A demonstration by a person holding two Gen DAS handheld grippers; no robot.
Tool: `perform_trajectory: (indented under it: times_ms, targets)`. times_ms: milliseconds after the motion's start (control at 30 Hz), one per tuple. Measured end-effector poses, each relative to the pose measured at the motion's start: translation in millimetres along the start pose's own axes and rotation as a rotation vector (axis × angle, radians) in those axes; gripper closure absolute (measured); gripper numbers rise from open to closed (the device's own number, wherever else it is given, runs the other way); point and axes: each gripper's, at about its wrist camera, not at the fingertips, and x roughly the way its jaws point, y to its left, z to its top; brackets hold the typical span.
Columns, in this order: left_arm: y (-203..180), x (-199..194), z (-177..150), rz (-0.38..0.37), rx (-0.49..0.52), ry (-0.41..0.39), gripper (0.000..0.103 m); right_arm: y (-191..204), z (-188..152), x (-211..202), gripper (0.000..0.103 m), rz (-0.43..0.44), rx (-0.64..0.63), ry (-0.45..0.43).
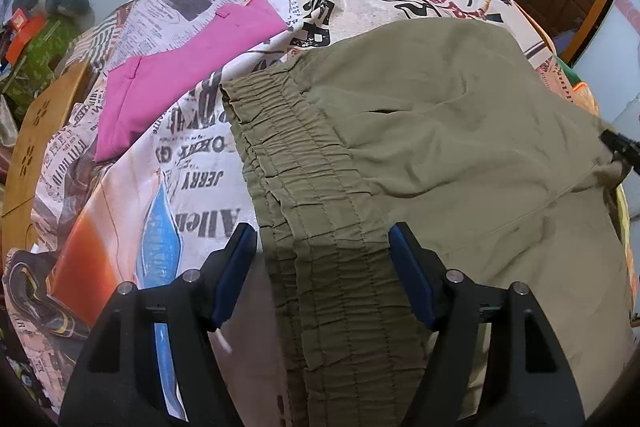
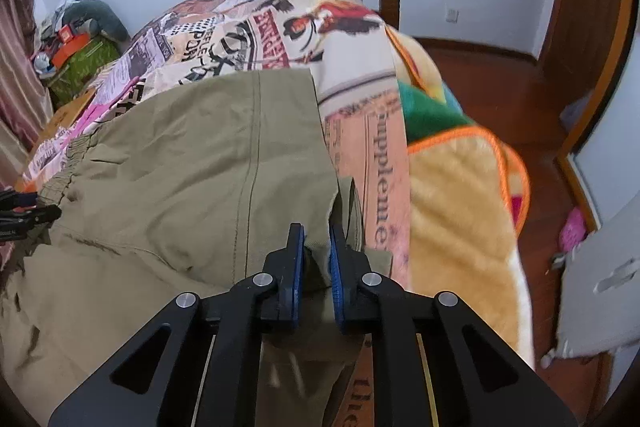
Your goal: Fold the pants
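Olive pants (image 1: pixel 440 131) lie spread on a bed covered by a newsprint-patterned quilt (image 1: pixel 192 155). At far left we note a pink garment (image 1: pixel 180 75) on the quilt, apart from the pants. Next, our left hand-held gripper (image 1: pixel 322 241) stands with jaws wide apart, straddling the elastic waistband (image 1: pixel 304 195); its pads do not press the cloth. At right, our right hand-held gripper (image 2: pixel 316 241) has its jaws nearly together, pinching a fold at the pants' edge near the hem. Beyond it a plush blanket (image 2: pixel 460 211) hangs over the bedside.
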Motion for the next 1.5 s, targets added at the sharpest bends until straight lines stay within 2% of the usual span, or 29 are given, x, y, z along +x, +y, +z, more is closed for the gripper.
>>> perform_trajectory:
  times_ms: [200,433,600,667,800,867,933,1067,1200,1333,1500]
  targets:
    - [2,0,0,0.008,-0.002,-0.004,0.032,3,14,2,0.093,-0.028,-0.043,-0.020]
    - [4,0,-1,0.003,-0.013,-0.008,0.031,4,14,25,0.093,-0.059,-0.066,0.032]
    - [1,-7,0,0.018,0.005,-0.018,0.031,3,12,23,0.092,-0.059,-0.069,0.063]
    - [1,-13,1,0.021,0.011,-0.028,0.032,0,14,18,0.086,-0.055,-0.059,0.060]
    - [8,-29,8,0.044,0.011,-0.074,0.032,-4,23,4,0.084,-0.037,-0.032,0.056]
    - [15,-35,13,0.048,0.001,-0.092,0.032,-5,30,-4,0.073,-0.031,-0.021,0.033]
    - [24,-39,19,0.049,-0.013,-0.107,0.032,-3,37,-9,0.066,-0.025,-0.019,0.005]
    - [42,-40,35,0.055,-0.045,-0.123,0.032,6,58,-10,0.065,-0.011,-0.036,-0.031]
    - [54,-31,51,0.050,-0.063,-0.124,0.032,15,81,2,0.064,-0.005,-0.050,-0.050]
    - [60,-13,63,0.028,-0.072,-0.100,0.032,21,101,25,0.058,0.005,-0.045,-0.046]
    - [60,13,76,0.016,-0.066,-0.070,0.032,22,119,63,0.058,0.012,-0.042,-0.005]
